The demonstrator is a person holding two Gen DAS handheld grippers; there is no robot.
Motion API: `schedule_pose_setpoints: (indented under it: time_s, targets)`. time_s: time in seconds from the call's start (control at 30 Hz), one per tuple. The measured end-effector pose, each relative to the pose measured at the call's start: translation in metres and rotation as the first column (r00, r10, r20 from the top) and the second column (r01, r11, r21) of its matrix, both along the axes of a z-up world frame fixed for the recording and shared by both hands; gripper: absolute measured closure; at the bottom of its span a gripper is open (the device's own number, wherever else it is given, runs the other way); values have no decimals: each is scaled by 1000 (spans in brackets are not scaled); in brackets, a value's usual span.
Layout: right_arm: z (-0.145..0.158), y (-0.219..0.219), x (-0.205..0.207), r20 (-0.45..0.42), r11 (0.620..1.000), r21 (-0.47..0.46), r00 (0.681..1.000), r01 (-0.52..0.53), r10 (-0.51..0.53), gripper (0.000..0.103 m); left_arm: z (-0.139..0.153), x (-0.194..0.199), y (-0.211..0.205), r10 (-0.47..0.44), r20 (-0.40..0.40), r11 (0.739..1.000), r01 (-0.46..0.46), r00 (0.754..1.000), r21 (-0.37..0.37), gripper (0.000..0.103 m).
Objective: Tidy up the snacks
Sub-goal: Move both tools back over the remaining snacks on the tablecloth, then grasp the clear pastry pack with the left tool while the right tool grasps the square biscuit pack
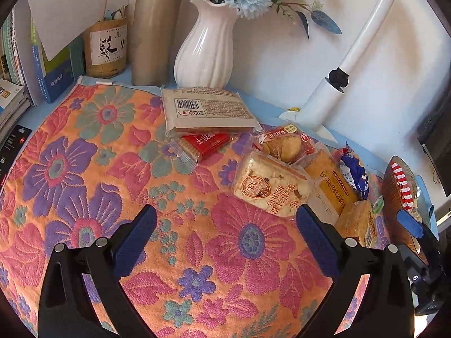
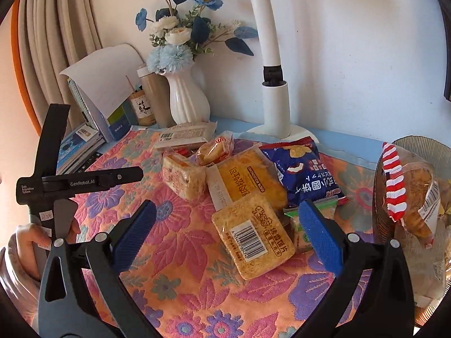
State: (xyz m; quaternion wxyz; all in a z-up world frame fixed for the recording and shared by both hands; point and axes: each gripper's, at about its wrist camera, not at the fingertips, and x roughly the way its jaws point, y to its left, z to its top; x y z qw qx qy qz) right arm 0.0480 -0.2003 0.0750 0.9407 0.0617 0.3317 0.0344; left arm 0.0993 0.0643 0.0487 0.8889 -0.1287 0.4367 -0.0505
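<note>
A floral cloth [image 1: 84, 169] covered the worktop, and the snacks sat in a loose heap toward its far right side. The white lamp stand [image 2: 274, 107] rose behind them, with the white vase [image 1: 207, 48] of blue flowers, a tan flask [image 1: 155, 31] and leaning books [image 1: 17, 56] along the wall. Only the right wrist view took in the dark ribbed basket [image 2: 379, 197] properly, over at the right edge: wrapped pastries were inside it, and a red-and-white striped trim ran down its rim. The same view caught the left tool's black body and the hand [image 2: 31, 239] gripping it. The left wrist view alone gave a clear look at the red biscuit packet [image 1: 204, 143] tucked under the flat grey packet [image 1: 208, 107].

In the heap, the blue snack bag [image 2: 303, 169] lay beside the long yellow cake pack [image 2: 245, 177], with a barcoded rice-cracker pack [image 2: 252, 236] in front and a pale nougat-like pack [image 1: 270, 188] to the left.

Left claw [image 1: 227, 226] hung wide open over bare cloth, empty. Right claw [image 2: 227, 222] was spread wide too, holding nothing, with the rice-cracker pack between its blue pads.
</note>
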Motion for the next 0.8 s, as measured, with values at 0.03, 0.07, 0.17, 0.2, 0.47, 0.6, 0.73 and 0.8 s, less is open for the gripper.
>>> schedule_pose_setpoints:
  time_s: [0.03,0.07,0.17,0.2,0.47,0.6,0.73,0.8]
  targets:
    - [-7,-1,3,-25,1000,3,1000,0,1,3,-3,2,-3,-12,-4,1000,12,1000,0,5]
    - [-13,-2,6,-50,1000,13,999,3,-3,3,-6,4,-7,-25,-6,1000,25,1000,0,5]
    - [-29,-11,14,-97,998,52,995,22,-17,3,-13,13,-20,-64,-17,998,64,998,4,5]
    - [-33,-12,17,-114,998,58,993,26,-19,3,-16,17,-25,-78,-26,997,78,997,4,5]
    - [-42,-6,37,-166,999,-36,986,17,-23,3,-37,53,-58,-129,-65,991,131,989,23,5]
    - [-55,5,34,-102,986,-167,994,12,-29,3,-44,51,-72,-139,-20,982,140,990,127,5]
    - [-66,28,46,-152,934,-356,985,26,-86,3,-48,53,-89,-140,-46,966,146,989,214,5]
    - [-71,41,49,-154,891,-453,982,30,-112,3,-50,54,-96,-140,-56,956,149,989,254,5]
